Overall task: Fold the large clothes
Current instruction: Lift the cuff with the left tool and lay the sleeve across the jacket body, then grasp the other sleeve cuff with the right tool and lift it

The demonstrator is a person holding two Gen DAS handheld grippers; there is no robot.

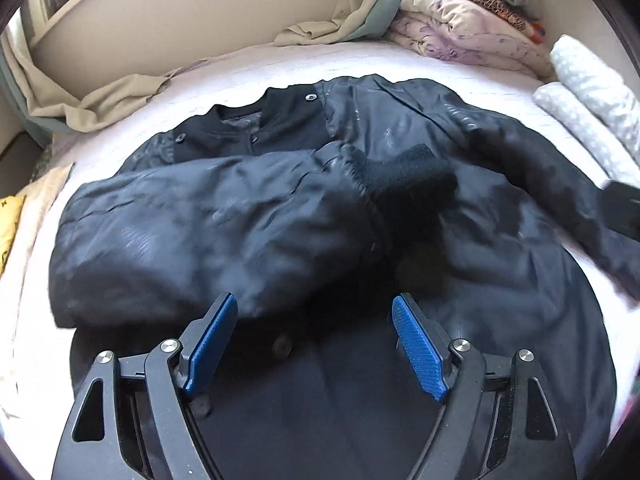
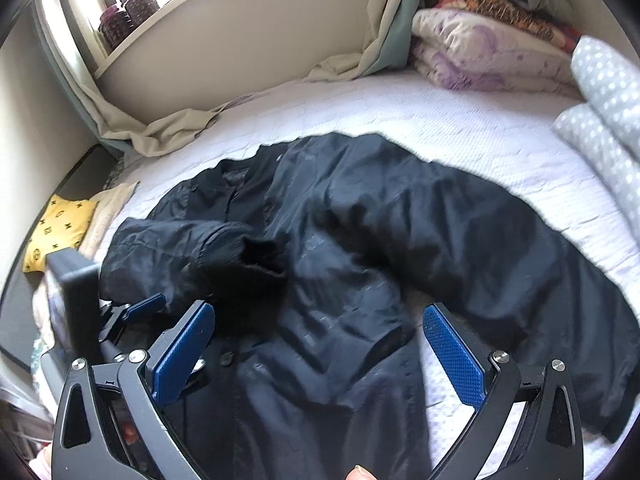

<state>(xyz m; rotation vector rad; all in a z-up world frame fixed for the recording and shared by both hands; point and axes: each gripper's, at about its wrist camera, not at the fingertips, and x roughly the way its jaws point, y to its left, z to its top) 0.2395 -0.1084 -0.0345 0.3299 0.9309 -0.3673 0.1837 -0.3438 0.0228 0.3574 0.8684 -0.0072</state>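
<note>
Left wrist view: the left gripper [image 1: 316,320] hangs over the lower front of a black jacket [image 1: 460,248] spread on a white bedspread [image 1: 240,68]. Its blue pads [image 1: 418,346] stand wide apart, released, nothing between them. One sleeve [image 1: 208,224] lies folded across the chest just ahead of the fingertips, its knit cuff [image 1: 416,176] pointing right.

Right wrist view: the right gripper [image 2: 318,336] is likewise spread and empty above the jacket [image 2: 360,240], whose other sleeve [image 2: 520,248] trails out to the right. The left gripper [image 2: 136,312] shows at the left, beside the folded sleeve. A yellow cushion [image 2: 60,228] lies at the bed's left edge.
</note>
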